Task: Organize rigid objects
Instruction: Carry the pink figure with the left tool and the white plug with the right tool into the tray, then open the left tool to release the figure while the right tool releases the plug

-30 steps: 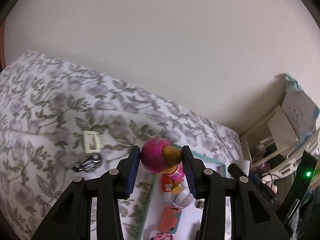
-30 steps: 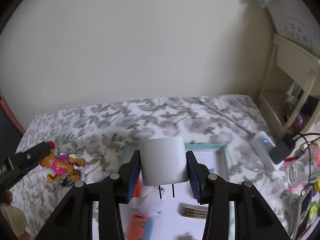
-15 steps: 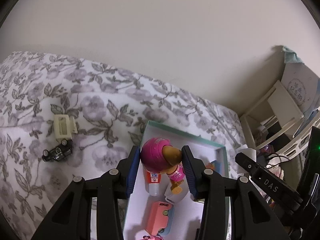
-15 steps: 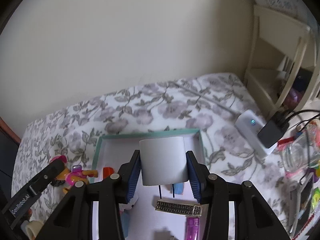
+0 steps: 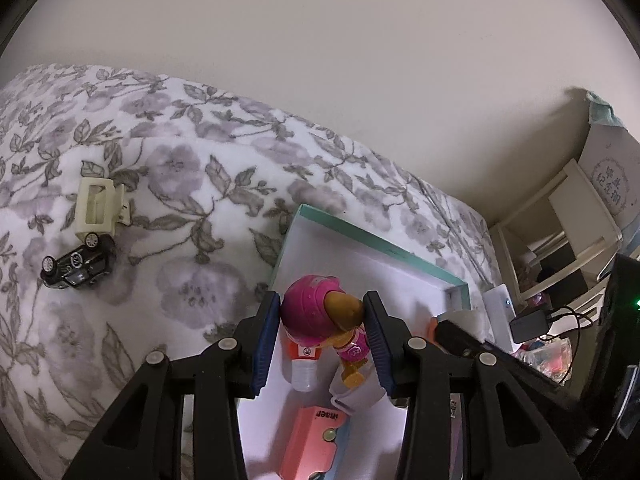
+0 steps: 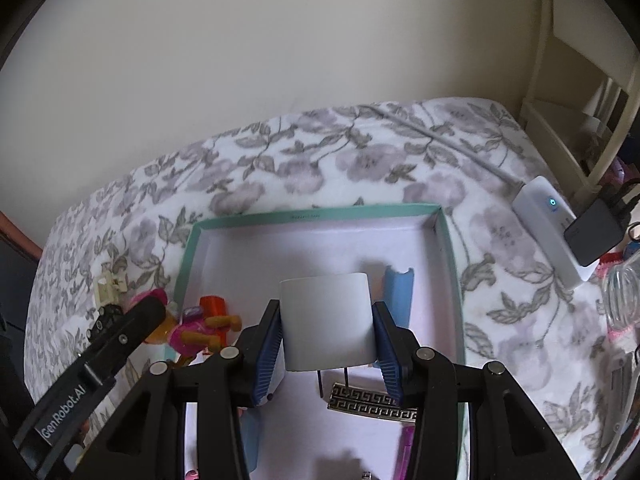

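My left gripper [image 5: 322,340] is shut on a pink-helmeted toy dog figure [image 5: 320,316], held over the left part of a teal-rimmed white box [image 5: 372,242]. In the right wrist view the same figure [image 6: 192,330] hangs at the box's left wall [image 6: 186,264]. My right gripper [image 6: 326,346] is shut on a white plug adapter [image 6: 326,320] with two black prongs, above the box's middle. Inside the box lie a pink case [image 5: 310,440], a small white bottle with an orange label [image 5: 302,368], a blue piece [image 6: 398,296], a patterned metal clip [image 6: 370,404] and a purple lighter [image 6: 404,456].
On the flowered bedspread [image 5: 160,280] left of the box lie a black toy car [image 5: 76,266] and a cream hair clip [image 5: 96,208]. A white power strip with a black charger [image 6: 554,224] sits at the bed's right edge. A cream shelf [image 6: 580,80] stands beyond.
Both grippers have sunk toward the box with their loads and tipped downward. The box now fills more of both views. Neither grip has changed.
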`<state>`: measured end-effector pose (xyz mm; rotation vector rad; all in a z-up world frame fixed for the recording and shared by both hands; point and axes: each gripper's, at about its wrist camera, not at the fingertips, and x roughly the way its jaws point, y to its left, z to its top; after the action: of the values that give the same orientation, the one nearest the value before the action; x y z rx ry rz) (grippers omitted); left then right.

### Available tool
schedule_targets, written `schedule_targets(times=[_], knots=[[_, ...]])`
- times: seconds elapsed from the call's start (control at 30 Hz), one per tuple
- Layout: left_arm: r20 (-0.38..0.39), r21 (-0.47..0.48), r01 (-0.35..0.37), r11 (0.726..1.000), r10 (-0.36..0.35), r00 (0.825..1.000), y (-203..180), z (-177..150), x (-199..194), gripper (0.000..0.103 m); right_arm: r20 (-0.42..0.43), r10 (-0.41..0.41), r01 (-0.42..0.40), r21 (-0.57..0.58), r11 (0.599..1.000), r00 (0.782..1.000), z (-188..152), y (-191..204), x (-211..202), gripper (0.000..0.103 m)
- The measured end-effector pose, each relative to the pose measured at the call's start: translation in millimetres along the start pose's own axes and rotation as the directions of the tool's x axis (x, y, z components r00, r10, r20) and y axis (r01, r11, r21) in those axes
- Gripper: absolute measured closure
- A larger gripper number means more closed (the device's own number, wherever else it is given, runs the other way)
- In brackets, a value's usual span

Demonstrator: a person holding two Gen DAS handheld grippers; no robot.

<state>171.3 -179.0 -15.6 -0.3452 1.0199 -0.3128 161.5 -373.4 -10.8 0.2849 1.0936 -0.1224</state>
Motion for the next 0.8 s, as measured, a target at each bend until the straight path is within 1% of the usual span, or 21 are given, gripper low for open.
schedule_targets(times=[0.1,0.33,0.47,0.57,0.67,0.8], knots=[[0.007,0.008,0.001,1.0,-0.001,1.0,-2,0,1,0.059,-0.02,-0.005,0.005,0.004,1.0,1.0,-2,0,6,0.056],[-0.012,0.009,0.01,1.0,-0.01,1.0,-3,-1,7,0.059,-0.052,-0.014,0.014,0.003,1.0,0.999,-6,-1,18,0.056],[-0.025,0.028,-0.033,0.999,0.033,0.999,-4,-1,10,0.059,-0.065,-0.03,0.029,-0.007,1.0,0.997,-8,0,22,0.056],[-0.049,0.029,-0.05,0.998,0.052,0.997,-2,-3,15,0.059,-0.071,-0.035,0.034,-0.011,0.999,0.997,-9,1,24,0.056],[-0.06,0.054,-0.08,0.995,0.083,0.995,-4,-4,19,0.06,-0.076,-0.041,0.039,-0.019,0.999,0.996,-9,2,25,0.055],[-0.066,0.073,-0.092,0.993,0.097,0.993,-7,-4,19,0.06,-0.081,-0.049,0.047,-0.025,0.999,0.996,-9,3,25,0.055]])
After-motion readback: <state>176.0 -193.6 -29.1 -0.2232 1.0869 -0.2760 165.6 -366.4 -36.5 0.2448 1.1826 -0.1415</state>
